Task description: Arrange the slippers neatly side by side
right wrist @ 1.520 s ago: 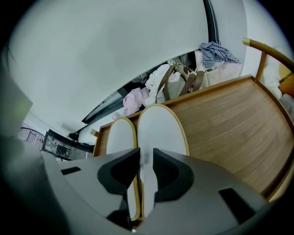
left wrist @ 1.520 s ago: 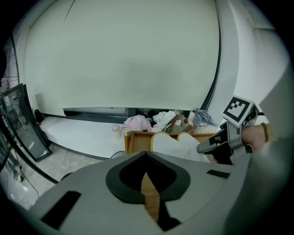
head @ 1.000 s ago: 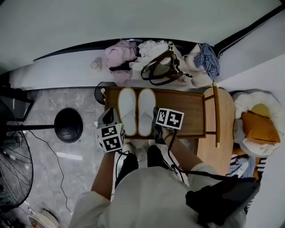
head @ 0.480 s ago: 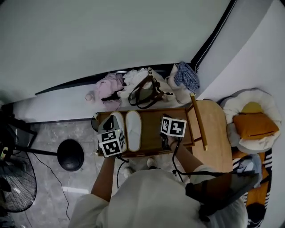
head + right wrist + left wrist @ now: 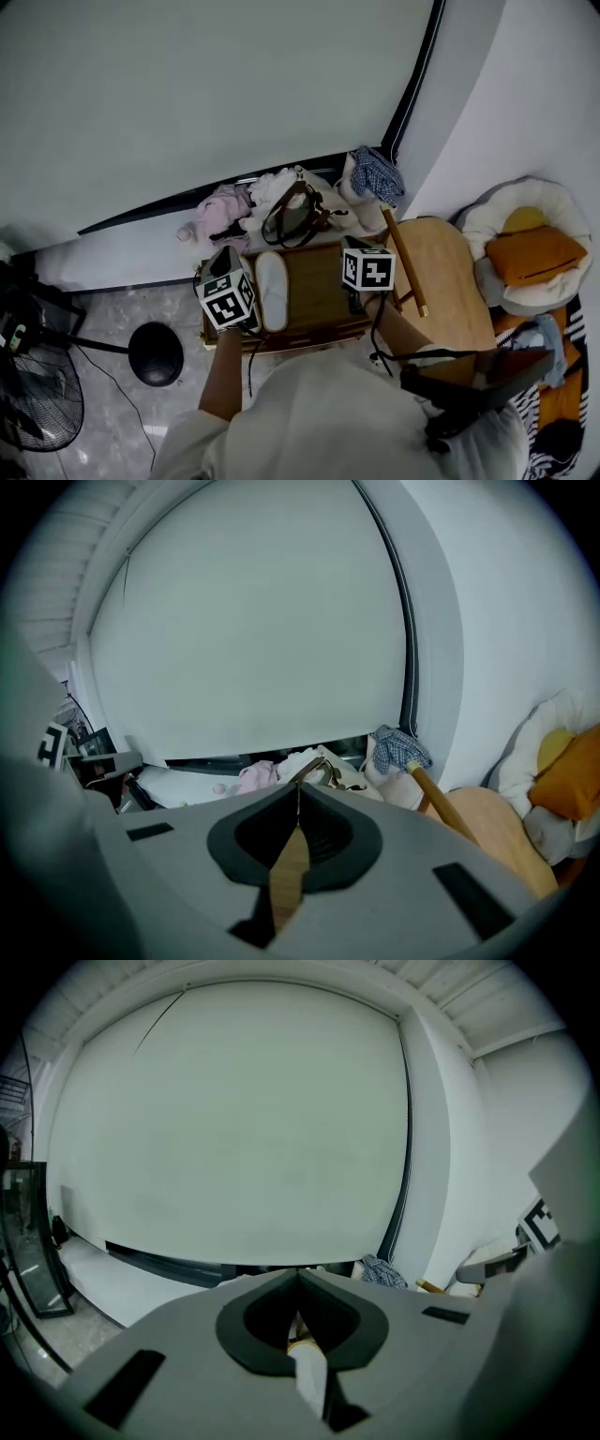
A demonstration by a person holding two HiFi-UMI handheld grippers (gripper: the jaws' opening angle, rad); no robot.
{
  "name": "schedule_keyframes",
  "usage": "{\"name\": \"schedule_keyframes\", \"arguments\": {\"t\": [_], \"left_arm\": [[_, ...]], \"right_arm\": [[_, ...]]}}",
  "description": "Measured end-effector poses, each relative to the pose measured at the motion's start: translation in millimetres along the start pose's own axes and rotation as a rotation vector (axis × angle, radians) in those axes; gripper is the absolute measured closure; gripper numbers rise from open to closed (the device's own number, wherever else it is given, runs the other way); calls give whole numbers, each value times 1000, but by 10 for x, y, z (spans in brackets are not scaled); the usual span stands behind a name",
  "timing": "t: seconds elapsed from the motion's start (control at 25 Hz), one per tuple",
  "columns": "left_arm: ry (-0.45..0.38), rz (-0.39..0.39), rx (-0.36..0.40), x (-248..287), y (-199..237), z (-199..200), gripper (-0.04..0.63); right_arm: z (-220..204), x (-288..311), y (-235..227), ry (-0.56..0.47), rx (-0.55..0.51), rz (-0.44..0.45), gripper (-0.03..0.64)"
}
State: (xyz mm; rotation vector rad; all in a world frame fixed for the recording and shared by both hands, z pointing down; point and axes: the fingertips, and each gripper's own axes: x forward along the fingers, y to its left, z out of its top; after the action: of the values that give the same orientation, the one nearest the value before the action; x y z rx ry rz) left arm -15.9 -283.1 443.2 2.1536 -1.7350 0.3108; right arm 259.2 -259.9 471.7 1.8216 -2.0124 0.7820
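A white slipper (image 5: 272,291) lies lengthwise on the left part of a low wooden table (image 5: 323,286). Its partner, just to its left, is almost wholly hidden behind my left gripper's marker cube (image 5: 228,298). My left gripper (image 5: 298,1272) is held above that end of the table, its jaws meeting at the tips with nothing between them; a strip of white slipper (image 5: 307,1377) shows below through the gap. My right gripper (image 5: 298,786), its cube (image 5: 367,267) over the table's right part, closes its jaws to a touch, empty, with bare wood below.
Against the wall behind the table lie a brown bag (image 5: 292,217), pink clothing (image 5: 217,211) and a checked cloth (image 5: 377,173). A round wooden top (image 5: 455,281) with a wooden pole (image 5: 403,262) stands right, then a cushioned bed (image 5: 539,248). A black round base (image 5: 157,353) and a fan (image 5: 37,412) are left.
The head view has swung up and right, so the table looks smaller and more wall shows. Both grippers have risen from the table's front edge; the left cube now covers the left slipper.
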Motion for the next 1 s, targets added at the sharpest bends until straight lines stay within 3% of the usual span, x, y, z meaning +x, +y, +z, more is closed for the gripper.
{"name": "schedule_keyframes", "arguments": {"t": [0.44, 1.0], "left_arm": [[27, 27, -4, -86, 54, -146, 591], [40, 46, -4, -107, 211, -200, 591]], "right_arm": [[-119, 15, 99, 38, -51, 33, 583], [-192, 101, 195, 58, -40, 42, 583]]}}
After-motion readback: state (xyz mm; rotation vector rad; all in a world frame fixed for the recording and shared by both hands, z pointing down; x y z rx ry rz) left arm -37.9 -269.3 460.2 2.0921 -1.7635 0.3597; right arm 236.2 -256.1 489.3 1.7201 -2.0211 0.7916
